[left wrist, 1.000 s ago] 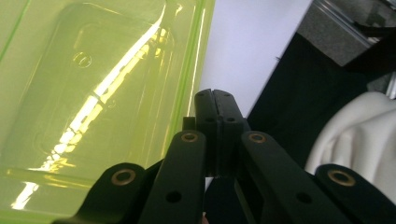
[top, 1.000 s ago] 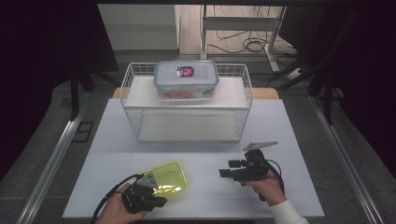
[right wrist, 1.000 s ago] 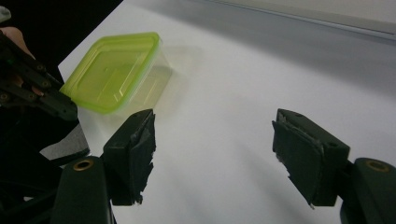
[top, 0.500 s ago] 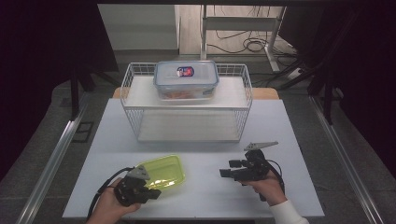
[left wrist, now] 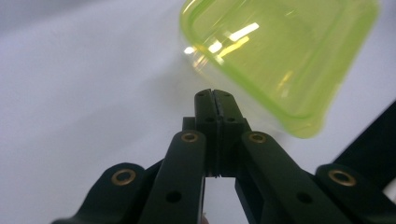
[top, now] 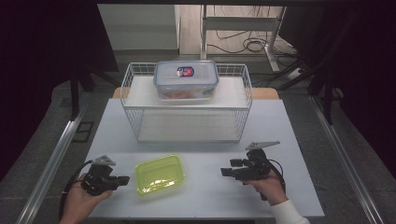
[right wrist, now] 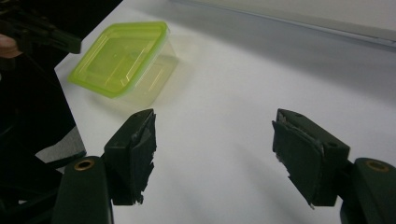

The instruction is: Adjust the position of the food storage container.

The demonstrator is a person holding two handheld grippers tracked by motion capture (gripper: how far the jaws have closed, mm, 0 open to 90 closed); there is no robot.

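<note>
Two tools flank the green container (top: 160, 174) on the bench (top: 289, 135): left tool (top: 122, 179) closed (empty, just beside it), right tool (top: 224, 171) agape, likely readying a grasp.

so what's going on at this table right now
A person sits at a white table with a gripper in each hand. The left gripper is shut and empty, just short of a green container lying near the front edge. The right gripper is open, off to the side. A lidded box sits on a wire rack.
</note>
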